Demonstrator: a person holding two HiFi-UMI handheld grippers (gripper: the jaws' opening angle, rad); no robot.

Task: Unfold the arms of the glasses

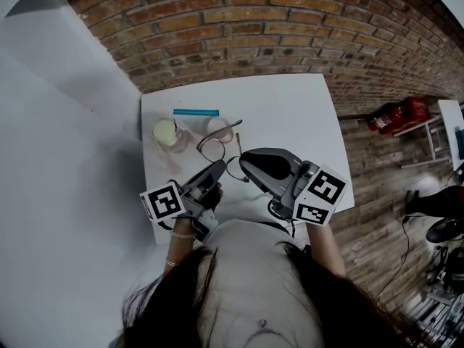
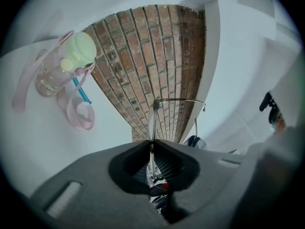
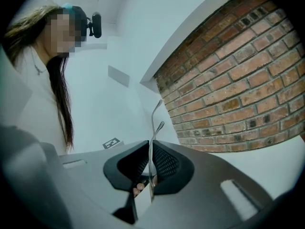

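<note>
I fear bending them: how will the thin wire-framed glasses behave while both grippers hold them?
The thin wire-framed glasses probably flex easily; the arm in the right gripper looks hair-slim. Likely light, and slippery: the left gripper pinches only thin metal.

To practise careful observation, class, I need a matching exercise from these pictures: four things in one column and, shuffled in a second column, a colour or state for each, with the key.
Column one:
1. bottle cap
2. thin stick
3. glasses
4. fire extinguisher

Column two:
A. red
B. clamped by the left gripper and the right gripper
C. pale green
D. blue

Pairs: 1-C, 2-D, 3-B, 4-A.
</note>
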